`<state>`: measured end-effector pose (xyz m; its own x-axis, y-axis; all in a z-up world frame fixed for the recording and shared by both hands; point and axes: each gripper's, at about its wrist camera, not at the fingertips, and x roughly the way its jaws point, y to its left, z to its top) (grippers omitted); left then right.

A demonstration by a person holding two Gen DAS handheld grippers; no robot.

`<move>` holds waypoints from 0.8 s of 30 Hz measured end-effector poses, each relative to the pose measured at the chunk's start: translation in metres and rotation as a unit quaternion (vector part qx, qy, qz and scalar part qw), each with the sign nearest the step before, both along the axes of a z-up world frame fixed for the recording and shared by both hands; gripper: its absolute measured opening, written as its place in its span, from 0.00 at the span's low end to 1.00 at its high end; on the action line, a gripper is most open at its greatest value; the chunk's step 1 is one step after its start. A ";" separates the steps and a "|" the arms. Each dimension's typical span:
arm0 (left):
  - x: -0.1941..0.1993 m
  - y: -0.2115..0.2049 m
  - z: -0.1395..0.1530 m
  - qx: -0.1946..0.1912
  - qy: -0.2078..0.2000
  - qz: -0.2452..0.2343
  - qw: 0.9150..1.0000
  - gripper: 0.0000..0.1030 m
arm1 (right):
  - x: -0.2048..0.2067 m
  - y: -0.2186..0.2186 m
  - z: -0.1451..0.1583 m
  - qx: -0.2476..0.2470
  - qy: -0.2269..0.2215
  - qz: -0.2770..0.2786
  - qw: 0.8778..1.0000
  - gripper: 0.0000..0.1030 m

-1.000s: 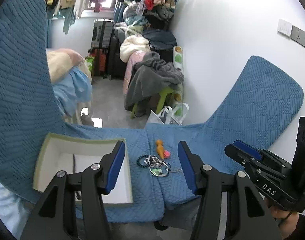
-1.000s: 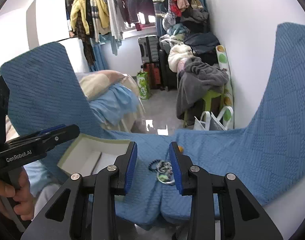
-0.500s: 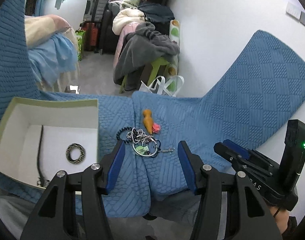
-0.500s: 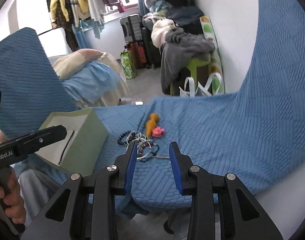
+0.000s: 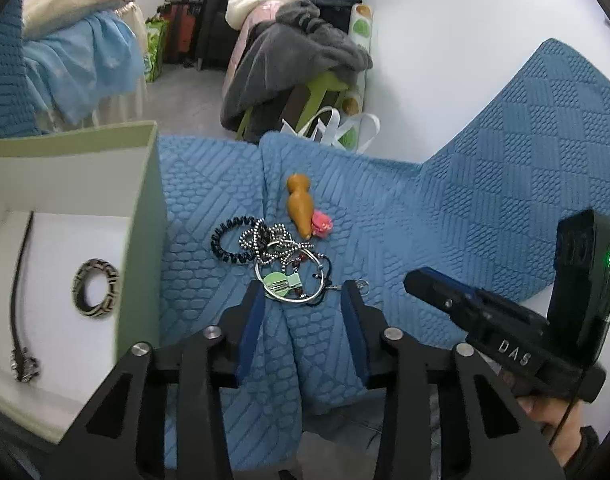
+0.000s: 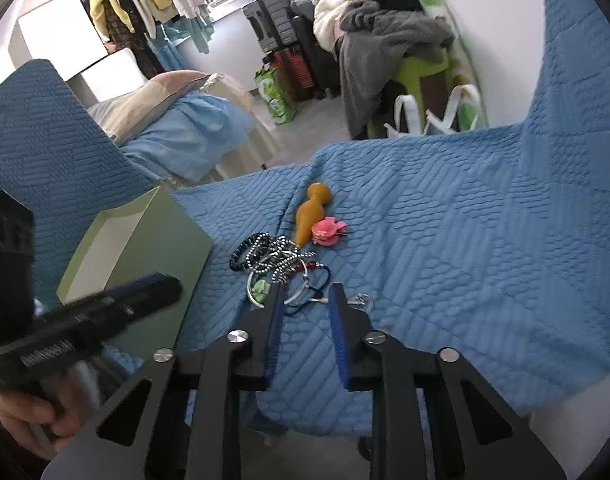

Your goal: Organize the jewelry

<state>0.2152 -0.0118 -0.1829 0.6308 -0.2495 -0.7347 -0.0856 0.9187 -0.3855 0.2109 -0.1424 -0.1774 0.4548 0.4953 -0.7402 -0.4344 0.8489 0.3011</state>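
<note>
A blue quilted cover (image 5: 385,216) lies over the seat, and a small heap of jewelry (image 5: 281,260) sits near its front edge, close to the fold in the middle. In the heap there is a dark hair tie (image 5: 229,240), a black-and-white bead chain (image 5: 265,240), a silver bangle (image 5: 291,280) and a little green tag (image 5: 279,282). Just behind the heap lie an orange gourd charm (image 5: 299,206) and a pink flower (image 5: 321,224), and these two touch each other.

The left claw (image 5: 301,300) is open. Its blue tips stand on each side of the bangle, right at the front of the heap, and hold nothing.

The right claw (image 6: 305,300) is open too, but with a smaller gap. Its tips are at the front of the heap (image 6: 281,268), and I cannot tell if they touch it.

A green box (image 5: 145,200) with a white inside stands on the left side of the cover, near the heap. A patterned ring (image 5: 96,287) and a dark strap (image 5: 19,292) lie on its floor.
</note>
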 end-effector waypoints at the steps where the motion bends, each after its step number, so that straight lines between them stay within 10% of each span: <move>1: 0.004 -0.002 -0.004 0.002 0.001 -0.003 1.000 0.36 | 0.006 0.002 -0.004 0.005 0.010 0.005 1.000 0.16; 24: 0.053 -0.036 -0.058 0.092 0.026 -0.063 0.993 0.21 | 0.066 0.014 -0.049 0.046 0.128 0.009 0.991 0.15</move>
<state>0.2684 -0.0478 -0.2408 0.5639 -0.1819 -0.8056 0.0193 0.9781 -0.2073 0.2768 -0.1283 -0.2266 0.2480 0.5731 -0.7811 -0.3491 0.8049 0.4798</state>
